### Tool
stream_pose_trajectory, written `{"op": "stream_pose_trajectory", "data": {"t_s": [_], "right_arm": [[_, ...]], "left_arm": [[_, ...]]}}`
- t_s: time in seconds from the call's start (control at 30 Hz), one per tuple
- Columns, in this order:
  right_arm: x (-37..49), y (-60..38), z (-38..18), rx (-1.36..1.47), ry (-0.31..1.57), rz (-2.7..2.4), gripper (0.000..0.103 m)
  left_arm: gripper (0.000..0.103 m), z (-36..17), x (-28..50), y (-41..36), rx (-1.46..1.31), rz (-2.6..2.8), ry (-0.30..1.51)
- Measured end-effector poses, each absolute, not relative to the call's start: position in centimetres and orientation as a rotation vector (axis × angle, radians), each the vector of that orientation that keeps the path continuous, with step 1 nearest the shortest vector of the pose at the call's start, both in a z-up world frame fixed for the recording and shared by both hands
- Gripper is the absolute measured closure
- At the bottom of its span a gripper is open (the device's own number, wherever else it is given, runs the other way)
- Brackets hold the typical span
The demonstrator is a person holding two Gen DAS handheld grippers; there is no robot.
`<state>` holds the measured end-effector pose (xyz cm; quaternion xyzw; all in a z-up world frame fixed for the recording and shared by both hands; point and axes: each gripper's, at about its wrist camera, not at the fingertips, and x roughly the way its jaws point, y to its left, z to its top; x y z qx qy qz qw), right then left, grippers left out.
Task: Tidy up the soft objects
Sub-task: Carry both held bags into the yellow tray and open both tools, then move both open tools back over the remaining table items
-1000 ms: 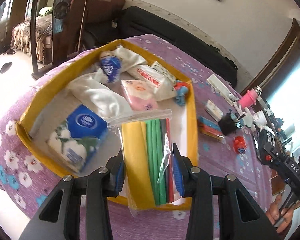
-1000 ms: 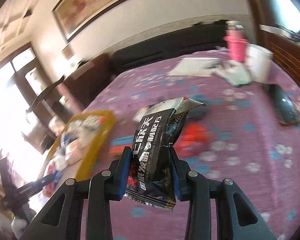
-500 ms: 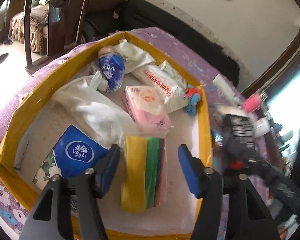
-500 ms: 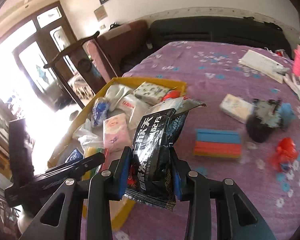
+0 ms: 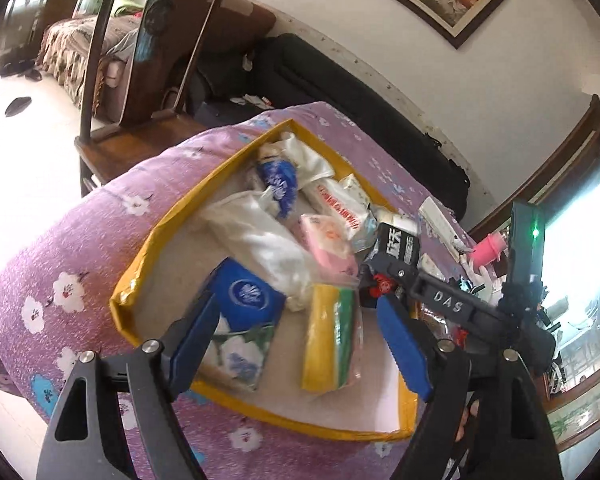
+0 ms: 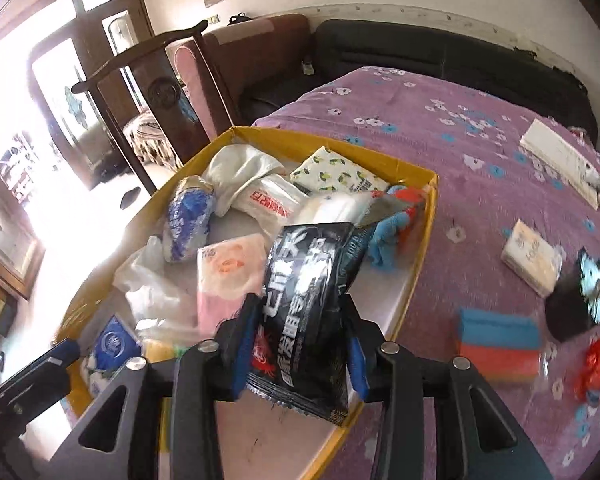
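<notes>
Both jaws have just been opening: left gripper (image 5: 296,332) empty, right gripper (image 6: 298,350) loosening around the glossy black packet (image 6: 308,304).

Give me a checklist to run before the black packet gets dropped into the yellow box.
1. black packet between the right gripper pads, whose jaws have just been opening: ok; whether they grip it: cannot tell.
2. Packet over the yellow box, inside its rim: ok.
3. Bare floor in the box below the packet: ok.
4. left gripper open, its jaws having just been opening, nothing between them: ok.
5. bag of coloured strips lying in the box: ok.
6. Left gripper out of the drop path: cannot tell.
</notes>
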<state>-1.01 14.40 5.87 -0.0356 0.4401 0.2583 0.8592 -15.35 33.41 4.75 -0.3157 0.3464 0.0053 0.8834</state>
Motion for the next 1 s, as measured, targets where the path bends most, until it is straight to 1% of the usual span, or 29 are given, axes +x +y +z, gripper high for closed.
{"op": "stream_pose_trajectory", "data": {"t_s": [0.03,0.1,0.13,0.27,0.37,0.5,0.63,0.83,1.0], "right_arm": [[-1.0,14.4,5.9,-0.073,0.926,0.542,0.042],[-1.0,13.8,6.3,-0.048,0.919,0.549,0.035],[-1.0,13.4,6.7,-0.033,0.912,0.548,0.034],[-0.9,11.1,8.3,0.054,0.864,0.528,0.034],[-0.3,10.6,8.6,0.167,0.904,0.614,0.034],[1.3,12.0,6.9,0.238,0.996,0.684,0.034],[2.3,12.5,5.6,0.233,1.026,0.655,0.034],[-0.6,11.9,6.7,0.291,1.036,0.791,0.034],[-4.1,14.4,6.0,0.371,1.174,1.102,0.034]], "left_arm": [[0.023,4.7,-15.5,33.6,-0.665,0.013,0.723],[0.023,4.5,-15.7,33.9,-0.673,0.016,0.720],[0.023,4.5,-15.7,34.1,-0.675,0.019,0.716],[0.023,4.7,-16.0,34.4,-0.692,0.025,0.702],[0.023,4.8,-16.0,34.1,-0.695,0.021,0.697],[0.023,4.8,-16.0,33.6,-0.687,0.015,0.708],[0.023,5.0,-16.6,33.6,-0.681,0.021,0.706],[0.023,5.9,-18.0,34.8,-0.715,0.044,0.657],[0.023,6.4,-19.1,36.0,-0.742,0.083,0.607]]}}
